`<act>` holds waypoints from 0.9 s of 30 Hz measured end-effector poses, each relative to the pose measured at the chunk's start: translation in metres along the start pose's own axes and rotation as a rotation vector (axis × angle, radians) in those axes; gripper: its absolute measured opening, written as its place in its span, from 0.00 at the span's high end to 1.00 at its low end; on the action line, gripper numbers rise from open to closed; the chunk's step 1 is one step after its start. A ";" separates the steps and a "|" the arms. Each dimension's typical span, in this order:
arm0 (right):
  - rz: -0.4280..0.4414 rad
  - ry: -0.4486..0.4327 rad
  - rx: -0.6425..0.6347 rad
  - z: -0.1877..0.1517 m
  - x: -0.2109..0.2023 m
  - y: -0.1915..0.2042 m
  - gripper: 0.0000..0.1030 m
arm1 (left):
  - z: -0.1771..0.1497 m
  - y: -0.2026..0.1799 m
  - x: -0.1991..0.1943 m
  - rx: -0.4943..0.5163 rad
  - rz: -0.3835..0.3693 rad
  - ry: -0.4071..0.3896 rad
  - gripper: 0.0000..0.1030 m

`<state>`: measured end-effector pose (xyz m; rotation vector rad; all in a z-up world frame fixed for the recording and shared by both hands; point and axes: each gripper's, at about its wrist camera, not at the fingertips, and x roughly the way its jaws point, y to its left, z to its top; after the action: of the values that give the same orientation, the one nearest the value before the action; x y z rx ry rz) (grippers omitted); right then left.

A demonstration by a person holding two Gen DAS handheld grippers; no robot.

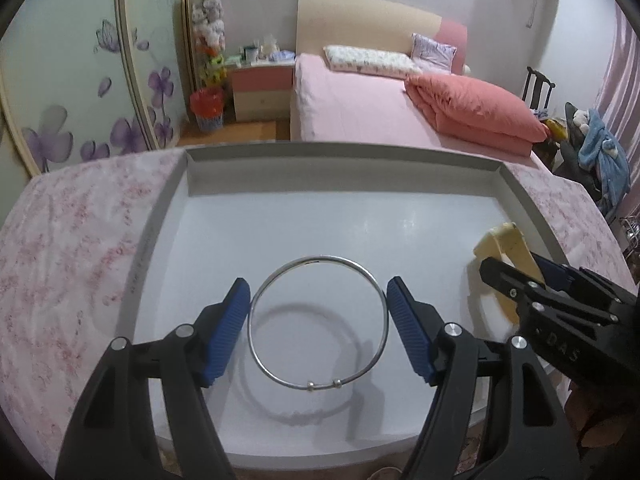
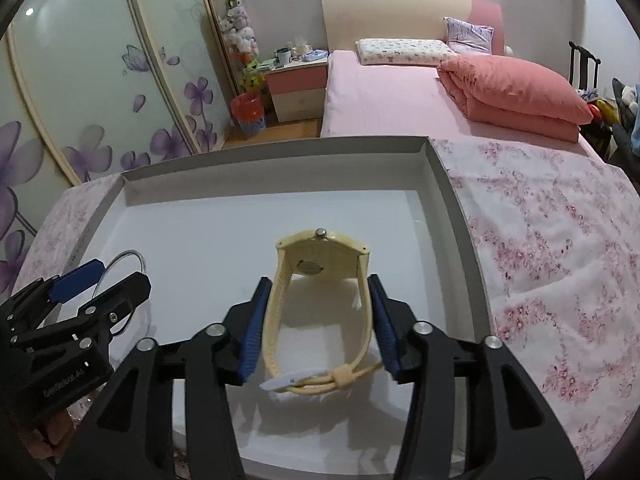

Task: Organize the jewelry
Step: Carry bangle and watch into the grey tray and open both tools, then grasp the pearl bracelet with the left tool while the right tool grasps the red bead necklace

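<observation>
Silver bangle (image 1: pixel 318 322) whole only left view; watch (image 2: pixel 320 312) right.

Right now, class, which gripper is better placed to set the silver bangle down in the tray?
Left. The left gripper holds the silver bangle between its fingers just above the tray floor. The right gripper is occupied gripping the yellow watch.

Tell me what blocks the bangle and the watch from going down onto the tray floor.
Nothing visible does. The left gripper holds the silver bangle and the right gripper the cream watch above bare floor of the white tray; only their shadows lie beneath.
</observation>
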<state>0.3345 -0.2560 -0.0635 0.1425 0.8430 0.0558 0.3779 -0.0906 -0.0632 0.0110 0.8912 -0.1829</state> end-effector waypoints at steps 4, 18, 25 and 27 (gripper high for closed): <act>0.016 -0.054 0.003 -0.004 -0.025 -0.008 0.39 | -0.003 0.020 -0.019 -0.052 -0.015 -0.029 0.27; 0.079 -0.225 -0.036 -0.067 -0.131 0.005 0.34 | -0.082 0.096 -0.108 -0.062 0.089 -0.076 0.27; 0.094 -0.226 -0.053 -0.097 -0.146 0.017 0.34 | -0.106 0.085 -0.088 -0.013 0.073 0.028 0.42; 0.085 -0.234 -0.062 -0.101 -0.150 0.017 0.32 | -0.107 0.078 -0.084 -0.001 0.073 0.043 0.47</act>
<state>0.1594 -0.2449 -0.0160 0.1242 0.6010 0.1420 0.2564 0.0086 -0.0709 0.0468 0.9324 -0.1141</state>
